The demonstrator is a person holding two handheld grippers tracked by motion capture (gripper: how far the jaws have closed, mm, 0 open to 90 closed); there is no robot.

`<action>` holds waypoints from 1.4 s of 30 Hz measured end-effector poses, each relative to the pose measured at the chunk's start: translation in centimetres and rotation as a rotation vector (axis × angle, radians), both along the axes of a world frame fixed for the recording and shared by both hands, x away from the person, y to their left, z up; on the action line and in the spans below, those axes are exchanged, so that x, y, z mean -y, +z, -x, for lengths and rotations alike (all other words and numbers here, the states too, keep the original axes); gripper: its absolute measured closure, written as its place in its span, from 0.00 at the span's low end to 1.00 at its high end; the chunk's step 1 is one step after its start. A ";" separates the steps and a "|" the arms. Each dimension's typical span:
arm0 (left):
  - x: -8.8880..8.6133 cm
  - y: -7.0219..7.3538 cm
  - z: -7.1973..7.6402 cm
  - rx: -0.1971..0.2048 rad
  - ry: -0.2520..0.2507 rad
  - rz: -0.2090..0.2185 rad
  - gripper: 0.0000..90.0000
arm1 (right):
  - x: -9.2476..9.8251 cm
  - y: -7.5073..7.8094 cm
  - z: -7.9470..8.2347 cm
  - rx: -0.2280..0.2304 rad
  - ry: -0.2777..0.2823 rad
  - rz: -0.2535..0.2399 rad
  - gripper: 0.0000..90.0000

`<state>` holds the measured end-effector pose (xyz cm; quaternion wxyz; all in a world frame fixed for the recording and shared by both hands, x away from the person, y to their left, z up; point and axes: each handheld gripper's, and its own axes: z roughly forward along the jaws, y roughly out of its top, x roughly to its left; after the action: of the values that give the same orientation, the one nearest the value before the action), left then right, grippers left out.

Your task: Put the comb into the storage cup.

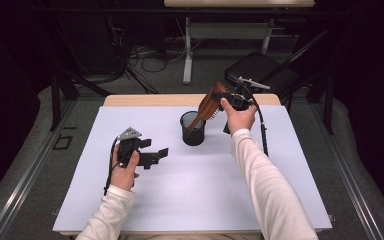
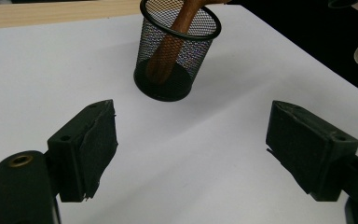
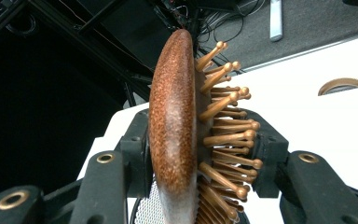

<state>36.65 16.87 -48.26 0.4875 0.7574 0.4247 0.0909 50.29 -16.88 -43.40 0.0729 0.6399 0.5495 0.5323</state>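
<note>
A brown wooden hairbrush (image 1: 209,104) leans with its handle down inside a black mesh cup (image 1: 193,129) at the table's middle back. My right gripper (image 1: 218,99) is shut on the brush head above the cup; in the right gripper view its jaws press the smooth back and the bristle side of the hairbrush (image 3: 175,126). My left gripper (image 1: 155,149) rests low over the table, left of the cup, open and empty. In the left gripper view the cup (image 2: 177,51) stands ahead between the wide jaws of the left gripper (image 2: 191,140), with the brush handle (image 2: 170,46) inside it.
A white sheet (image 1: 180,190) covers the wooden table. Beyond the far edge there are a black chair (image 1: 260,67), a desk's white legs (image 1: 187,50) and loose cables on the floor. The person's right sleeve (image 1: 265,185) crosses the table's right half.
</note>
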 end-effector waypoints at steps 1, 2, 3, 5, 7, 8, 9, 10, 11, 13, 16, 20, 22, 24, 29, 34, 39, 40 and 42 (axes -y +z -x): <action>0.0 0.0 0.0 0.000 0.000 0.000 0.18 | 0.0 -0.1 0.0 0.000 0.000 0.003 0.56; 0.0 0.0 0.0 0.000 0.000 0.000 0.18 | 0.0 -0.1 0.0 0.000 0.000 0.001 0.56; 0.0 0.0 0.0 0.000 0.000 0.000 0.18 | 0.0 -0.1 0.0 0.000 0.000 0.001 0.56; 0.0 0.0 0.0 -0.001 0.000 0.000 0.18 | 0.0 -0.2 0.0 0.001 0.003 0.003 0.56; 0.0 0.0 0.0 -0.001 -0.001 0.000 0.18 | 0.0 -0.3 0.0 0.003 0.002 0.002 0.56; 0.0 0.0 0.0 -0.001 -0.001 0.001 0.18 | 0.0 -0.4 0.0 0.003 0.003 0.002 0.56; 0.0 0.0 0.0 -0.001 -0.001 0.000 0.18 | -0.1 -0.4 0.0 0.000 0.004 0.002 0.56; 0.0 0.0 0.0 -0.001 -0.002 0.000 0.18 | -0.1 -0.4 0.0 0.002 0.006 0.007 0.56; 0.0 0.0 0.0 -0.001 -0.001 0.000 0.18 | -0.1 -0.4 0.0 0.002 0.006 0.007 0.56; 0.0 0.0 0.0 -0.001 -0.001 0.000 0.18 | -0.2 -0.5 0.0 0.004 0.007 0.014 0.56; 0.0 0.0 0.0 -0.001 -0.001 0.000 0.18 | -0.2 -0.6 0.0 0.005 0.008 0.020 0.56; 0.0 0.0 0.0 -0.001 0.000 0.000 0.18 | -0.2 -0.7 0.0 0.010 0.009 0.019 0.56; 0.0 0.0 0.0 0.000 -0.001 0.000 0.18 | -0.2 -0.7 0.0 0.010 0.010 0.020 0.56; 0.0 0.0 0.0 0.000 0.000 0.000 0.18 | -0.2 -0.7 0.0 0.012 0.010 0.021 0.56; 0.1 -0.1 0.0 0.000 -0.001 0.001 0.18 | -0.3 -0.8 0.0 0.021 0.014 0.028 0.55; 0.0 0.0 0.0 0.000 0.000 0.000 0.18 | -0.4 -0.8 0.1 0.028 0.017 0.036 0.55; 0.0 0.0 0.0 -0.001 0.000 0.000 0.18 | -0.4 -0.9 0.1 0.041 0.016 0.044 0.54; 0.1 0.0 0.0 -0.001 0.001 -0.001 0.18 | -0.4 -0.9 0.1 0.041 0.017 0.044 0.54; 0.1 -0.1 0.0 -0.001 0.000 -0.001 0.18 | -0.4 -0.9 0.1 0.041 0.017 0.046 0.53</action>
<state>36.69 16.76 -48.34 0.4869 0.7578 0.4249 0.0905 50.19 -16.52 -44.31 0.0942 0.6222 0.5653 0.5333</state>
